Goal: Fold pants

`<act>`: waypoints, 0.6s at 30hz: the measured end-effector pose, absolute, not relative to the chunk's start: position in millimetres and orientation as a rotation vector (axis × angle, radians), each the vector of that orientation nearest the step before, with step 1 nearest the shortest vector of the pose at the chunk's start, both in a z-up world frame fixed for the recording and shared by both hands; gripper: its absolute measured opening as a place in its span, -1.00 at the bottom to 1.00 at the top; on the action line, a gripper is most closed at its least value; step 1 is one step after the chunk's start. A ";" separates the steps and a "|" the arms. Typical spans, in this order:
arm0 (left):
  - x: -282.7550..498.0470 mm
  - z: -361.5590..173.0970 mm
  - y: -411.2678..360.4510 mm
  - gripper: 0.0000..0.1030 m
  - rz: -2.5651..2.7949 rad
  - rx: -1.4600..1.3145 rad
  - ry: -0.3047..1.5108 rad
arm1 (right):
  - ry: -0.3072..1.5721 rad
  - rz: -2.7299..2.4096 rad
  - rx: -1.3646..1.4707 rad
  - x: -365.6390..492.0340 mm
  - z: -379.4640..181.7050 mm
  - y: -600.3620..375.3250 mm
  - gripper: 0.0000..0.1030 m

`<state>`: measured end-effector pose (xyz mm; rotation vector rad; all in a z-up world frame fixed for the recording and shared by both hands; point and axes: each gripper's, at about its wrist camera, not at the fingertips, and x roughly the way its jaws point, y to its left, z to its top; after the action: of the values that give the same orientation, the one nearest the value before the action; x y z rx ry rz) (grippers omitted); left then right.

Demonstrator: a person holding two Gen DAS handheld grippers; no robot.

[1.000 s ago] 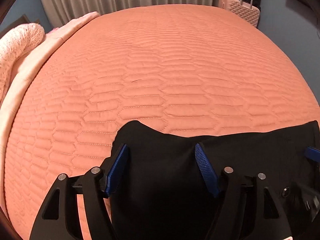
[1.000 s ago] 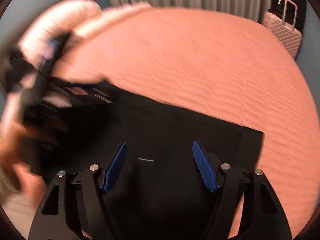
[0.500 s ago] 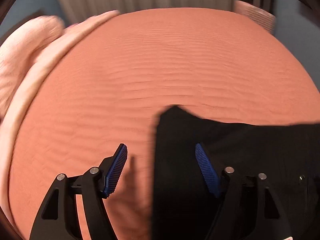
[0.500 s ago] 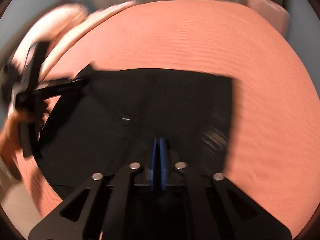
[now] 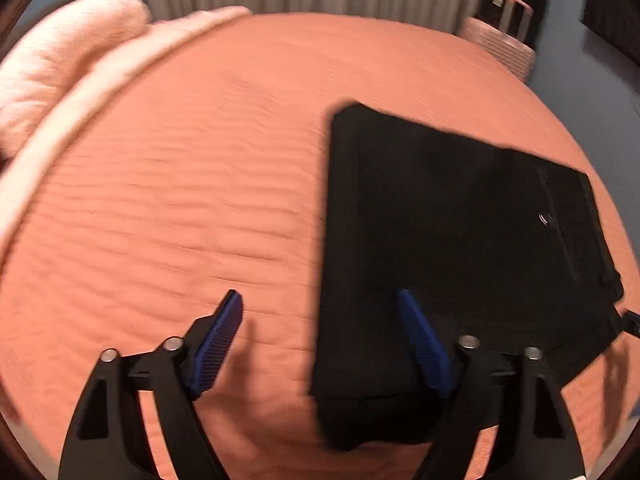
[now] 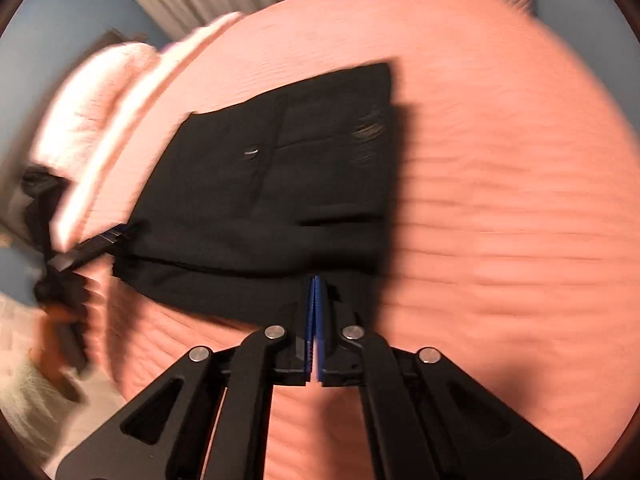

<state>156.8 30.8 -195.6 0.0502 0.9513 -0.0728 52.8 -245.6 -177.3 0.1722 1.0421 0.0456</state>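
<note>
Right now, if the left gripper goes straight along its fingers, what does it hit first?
Likely the left edge of the folded black pants: the open left gripper straddles that edge, one finger over the orange quilted bedspread. Depth is unclear; it might meet the bedspread first.

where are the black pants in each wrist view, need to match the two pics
Left wrist: the black pants fill the right half, folded flat on the orange bedspread, partly behind the open left gripper.
Right wrist: the pants lie centre-left, their near edge pinched in the right gripper.
Shared landmark: the pale pink blanket, upper left in both.
</note>
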 end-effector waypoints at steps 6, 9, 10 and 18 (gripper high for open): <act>111.4 -158.6 10.7 0.44 -0.105 0.124 0.890 | 1.000 0.262 0.036 72.5 -166.3 -157.6 -0.87; 86.5 -161.5 5.7 0.44 -0.076 0.200 0.904 | 0.994 0.361 -0.108 90.2 -175.7 -114.7 -0.82; 81.8 -161.2 6.8 0.44 -0.069 0.204 0.903 | 0.978 0.377 -0.166 91.8 -177.0 -103.7 -0.49; 68.1 -171.1 42.2 0.44 -0.044 0.149 0.982 | 0.944 0.490 -0.272 123.2 -178.6 -69.2 -0.08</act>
<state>68.1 42.2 -171.1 0.1490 0.9818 -0.0441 123.2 -69.2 -178.6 -0.2723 0.9441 0.4904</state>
